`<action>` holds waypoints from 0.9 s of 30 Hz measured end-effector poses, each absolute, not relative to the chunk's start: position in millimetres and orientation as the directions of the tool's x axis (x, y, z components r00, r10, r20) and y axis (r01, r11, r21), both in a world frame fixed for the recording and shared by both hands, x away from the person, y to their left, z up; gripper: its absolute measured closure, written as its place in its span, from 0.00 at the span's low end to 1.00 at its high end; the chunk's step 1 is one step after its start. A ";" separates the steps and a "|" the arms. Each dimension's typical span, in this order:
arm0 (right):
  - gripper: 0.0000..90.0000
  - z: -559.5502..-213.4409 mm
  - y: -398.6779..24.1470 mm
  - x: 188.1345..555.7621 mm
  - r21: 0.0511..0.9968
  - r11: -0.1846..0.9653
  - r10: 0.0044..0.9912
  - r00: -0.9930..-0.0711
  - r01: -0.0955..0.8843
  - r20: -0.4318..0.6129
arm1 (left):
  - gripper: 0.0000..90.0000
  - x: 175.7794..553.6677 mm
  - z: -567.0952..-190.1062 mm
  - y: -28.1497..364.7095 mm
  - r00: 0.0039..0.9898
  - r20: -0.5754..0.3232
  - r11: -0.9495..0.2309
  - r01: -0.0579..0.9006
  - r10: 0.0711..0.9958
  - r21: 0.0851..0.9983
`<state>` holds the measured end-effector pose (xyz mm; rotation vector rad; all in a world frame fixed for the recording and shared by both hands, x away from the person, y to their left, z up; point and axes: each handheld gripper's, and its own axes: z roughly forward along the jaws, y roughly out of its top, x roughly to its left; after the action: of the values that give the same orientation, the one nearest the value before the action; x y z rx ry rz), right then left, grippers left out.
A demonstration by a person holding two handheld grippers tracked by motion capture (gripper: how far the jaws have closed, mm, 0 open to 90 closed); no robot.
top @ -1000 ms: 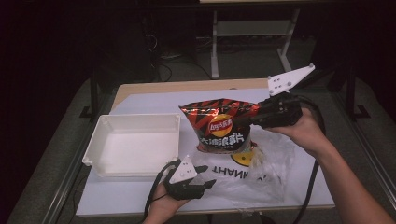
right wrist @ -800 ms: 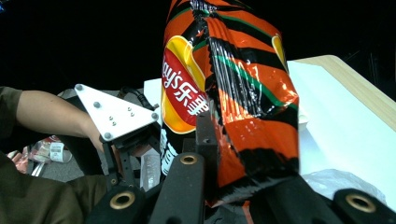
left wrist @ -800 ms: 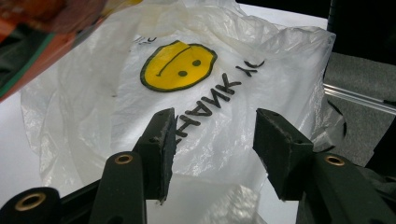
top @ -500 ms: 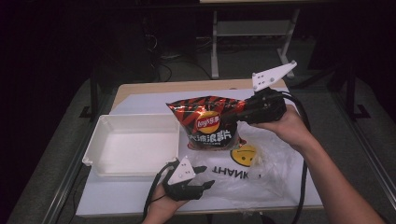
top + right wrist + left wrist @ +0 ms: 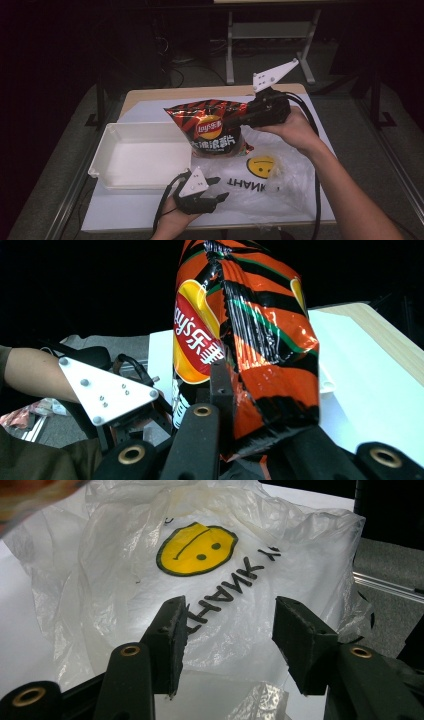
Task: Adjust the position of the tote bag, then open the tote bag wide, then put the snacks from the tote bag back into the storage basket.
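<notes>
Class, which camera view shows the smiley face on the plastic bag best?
The left gripper view: the smiley face on the plastic bag is large, sharp and whole there. The high view shows it small, just below the chip bag. In the right gripper view I cannot make it out.

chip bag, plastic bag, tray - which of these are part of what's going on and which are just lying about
In use:
- chip bag, clamped in the right tongs and held off the table
- white tray, likely where it goes
- plastic bag, open left tongs pointed at it

Lying about:
- metal stand beyond the table
- cables on the floor
</notes>
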<state>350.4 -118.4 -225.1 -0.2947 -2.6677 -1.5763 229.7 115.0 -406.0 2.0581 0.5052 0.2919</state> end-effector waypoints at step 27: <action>0.96 -220.4 -82.4 356.2 0.872 0.459 0.110 -0.985 0.169 0.132 | 0.51 231.5 -406.6 114.3 0.892 0.013 -0.452 0.217 0.452 0.865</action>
<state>356.2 -82.4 -220.4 -0.2518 -2.6344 -1.5848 231.5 114.3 -406.6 2.0541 0.4829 0.2953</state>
